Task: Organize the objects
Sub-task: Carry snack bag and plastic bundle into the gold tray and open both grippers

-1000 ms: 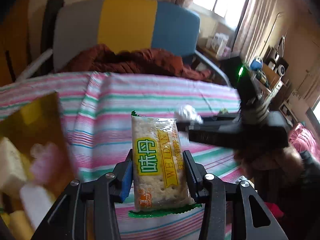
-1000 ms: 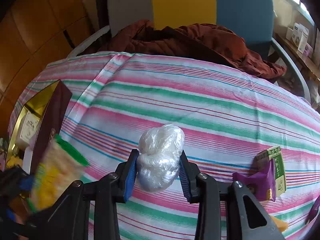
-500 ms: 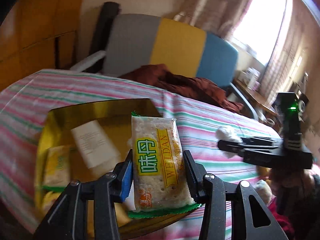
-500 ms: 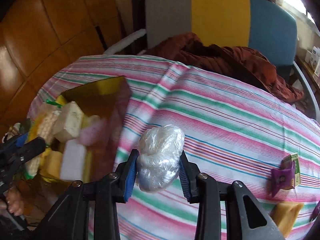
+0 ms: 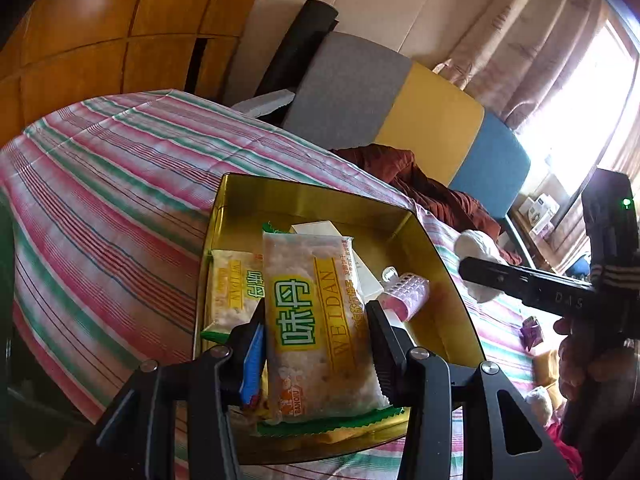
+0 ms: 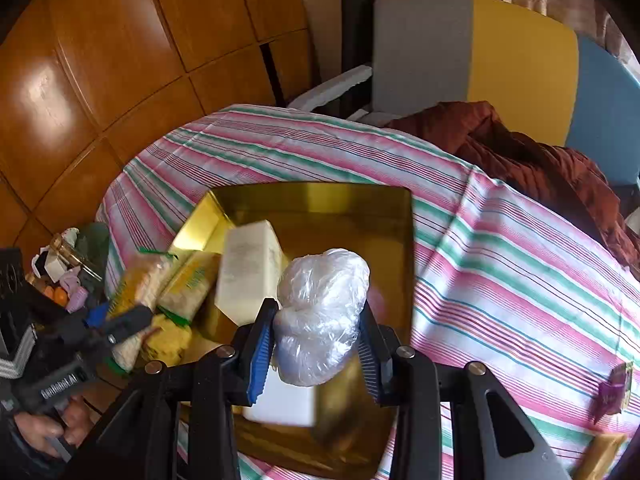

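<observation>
Left gripper (image 5: 316,344) clamped on a cracker packet (image 5: 316,320) with green and yellow label, pads pressed to both long edges, packet upright above the near end of a gold tin box (image 5: 320,196). Right gripper (image 6: 318,334) clamped on a wad of clear plastic bag (image 6: 320,316), squeezed between the blue pads, hanging over the same box. Box open-topped, resting on a striped tablecloth (image 5: 120,184) in pink, green and white. Inside the box: a second cracker packet (image 5: 232,288) lying flat at the left wall, a white carton (image 6: 248,268) propped at a tilt near the middle, a pink ridged roller (image 5: 404,294) beside it. Purple wrapper (image 6: 612,392) well apart on the cloth to the right. Behind the table, a chair (image 6: 480,52) with grey, yellow and blue panels, a rust-brown garment (image 6: 520,160) heaped on the seat. Wooden panelling (image 6: 120,60) to the left.
</observation>
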A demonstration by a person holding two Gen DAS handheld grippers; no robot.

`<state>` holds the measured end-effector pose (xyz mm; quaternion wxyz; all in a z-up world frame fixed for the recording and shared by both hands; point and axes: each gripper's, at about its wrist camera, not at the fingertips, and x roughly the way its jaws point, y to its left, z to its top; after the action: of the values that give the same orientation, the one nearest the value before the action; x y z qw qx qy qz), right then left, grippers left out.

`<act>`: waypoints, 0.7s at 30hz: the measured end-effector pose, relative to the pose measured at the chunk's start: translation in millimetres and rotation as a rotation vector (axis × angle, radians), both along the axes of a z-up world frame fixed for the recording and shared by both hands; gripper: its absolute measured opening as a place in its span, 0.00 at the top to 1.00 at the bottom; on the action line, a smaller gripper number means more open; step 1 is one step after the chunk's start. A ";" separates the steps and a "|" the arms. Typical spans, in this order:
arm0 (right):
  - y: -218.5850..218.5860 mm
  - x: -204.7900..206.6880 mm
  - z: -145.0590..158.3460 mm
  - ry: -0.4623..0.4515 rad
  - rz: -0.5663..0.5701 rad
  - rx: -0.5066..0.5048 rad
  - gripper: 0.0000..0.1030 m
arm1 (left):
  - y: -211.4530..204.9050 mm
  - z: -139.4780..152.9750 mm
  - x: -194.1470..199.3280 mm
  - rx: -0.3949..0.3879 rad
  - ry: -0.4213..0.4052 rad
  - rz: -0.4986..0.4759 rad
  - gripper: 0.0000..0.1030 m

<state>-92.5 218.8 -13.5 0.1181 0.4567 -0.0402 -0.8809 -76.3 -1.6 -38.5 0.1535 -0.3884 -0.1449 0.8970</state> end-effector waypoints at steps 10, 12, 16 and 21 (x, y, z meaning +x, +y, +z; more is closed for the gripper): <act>-35.8 -24.9 8.7 0.007 0.017 0.011 0.63 | -4.1 -3.8 -12.1 0.026 -0.004 -0.002 0.55; -38.8 -31.0 9.9 0.015 0.010 0.012 0.61 | -1.6 -3.9 -16.3 0.022 0.000 0.001 0.55; -37.1 -40.6 11.0 0.032 -0.033 0.007 0.33 | 2.6 -8.4 -24.2 0.017 -0.025 0.010 0.51; -23.4 -26.6 7.3 0.019 -0.058 -0.018 0.31 | 4.6 -14.4 -21.5 -0.003 -0.037 0.008 0.47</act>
<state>-119.1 195.4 -6.2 0.0968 0.4460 -0.0603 -0.8877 -97.8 3.0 -52.8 0.1465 -0.4045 -0.1480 0.8905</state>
